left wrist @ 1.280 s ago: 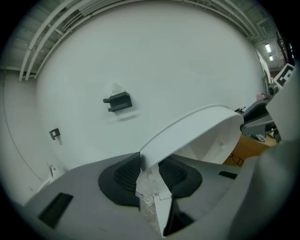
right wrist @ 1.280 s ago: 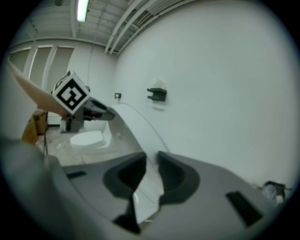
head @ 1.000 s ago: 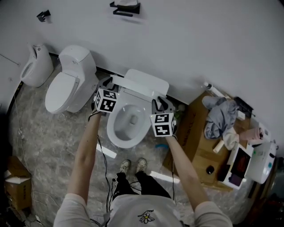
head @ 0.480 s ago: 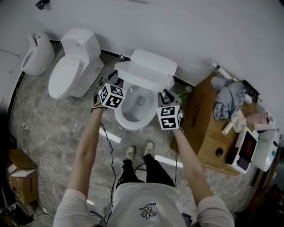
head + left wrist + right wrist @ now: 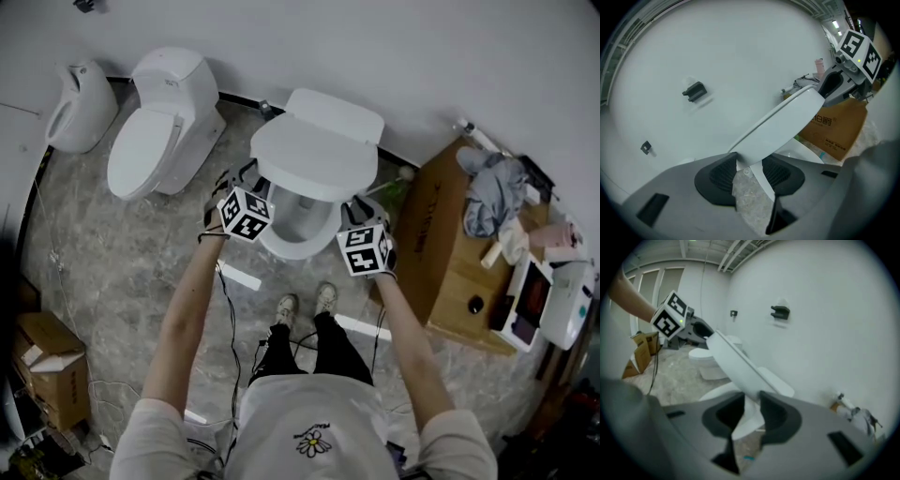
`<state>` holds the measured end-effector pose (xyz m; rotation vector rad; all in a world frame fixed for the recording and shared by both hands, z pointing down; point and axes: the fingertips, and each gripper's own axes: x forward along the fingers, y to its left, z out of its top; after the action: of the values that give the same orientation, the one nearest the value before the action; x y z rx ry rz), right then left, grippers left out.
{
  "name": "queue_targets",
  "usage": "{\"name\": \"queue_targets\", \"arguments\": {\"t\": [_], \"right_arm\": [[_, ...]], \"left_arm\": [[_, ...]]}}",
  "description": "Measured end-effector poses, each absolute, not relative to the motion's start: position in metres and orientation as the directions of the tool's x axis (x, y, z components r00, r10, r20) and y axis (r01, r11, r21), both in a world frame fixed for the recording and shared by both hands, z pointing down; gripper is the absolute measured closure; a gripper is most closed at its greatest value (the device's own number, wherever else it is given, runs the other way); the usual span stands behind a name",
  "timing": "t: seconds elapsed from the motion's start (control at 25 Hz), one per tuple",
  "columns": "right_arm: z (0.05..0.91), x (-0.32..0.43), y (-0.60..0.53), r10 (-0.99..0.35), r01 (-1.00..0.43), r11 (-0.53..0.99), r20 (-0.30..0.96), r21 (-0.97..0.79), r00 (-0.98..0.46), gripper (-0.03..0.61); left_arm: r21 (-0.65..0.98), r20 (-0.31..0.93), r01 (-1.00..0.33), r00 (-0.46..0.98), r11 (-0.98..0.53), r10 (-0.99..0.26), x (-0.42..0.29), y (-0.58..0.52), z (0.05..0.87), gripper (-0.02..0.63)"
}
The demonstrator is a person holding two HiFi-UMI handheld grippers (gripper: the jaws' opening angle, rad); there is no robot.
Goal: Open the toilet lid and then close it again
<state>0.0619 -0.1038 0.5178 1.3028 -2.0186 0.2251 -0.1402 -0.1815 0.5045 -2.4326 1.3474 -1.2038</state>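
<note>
Both tongs were on the front edge of the smooth white plastic toilet lid (image 5: 314, 155), one at each corner; the lid hung tilted, partway down over the white ceramic oval bowl (image 5: 302, 223), hinged at the back below the white boxy cistern (image 5: 339, 114). My left tongs (image 5: 242, 176) were opening, with the lid's corner between the jaws and a slip of floor showing beside it, so the pads no longer pinched it. My right tongs (image 5: 361, 206) were opening too, more slowly; the lid's edge filled their gap and, as far as I could judge, the pads pressed it.

Closing looked well along, though the lid had not met the bowl. The danger was in letting go unevenly; with one corner loose and the other held, the lid could twist on its hinges, or slip free and slam down. If I lingered under the edge, the jaws could be caught between lid and rim.
</note>
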Motion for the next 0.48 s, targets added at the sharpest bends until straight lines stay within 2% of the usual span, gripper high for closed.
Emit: {"name": "queue_targets", "arguments": {"t": [0.48], "right_arm": [[0.564,0.048,-0.063,-0.637,-0.808,0.545,0.738,0.225,-0.224,0.449]], "left_arm": [[-0.421,0.671,-0.593,0.306,-0.687,-0.675,-0.155,-0.136,0.553,0.395]]}}
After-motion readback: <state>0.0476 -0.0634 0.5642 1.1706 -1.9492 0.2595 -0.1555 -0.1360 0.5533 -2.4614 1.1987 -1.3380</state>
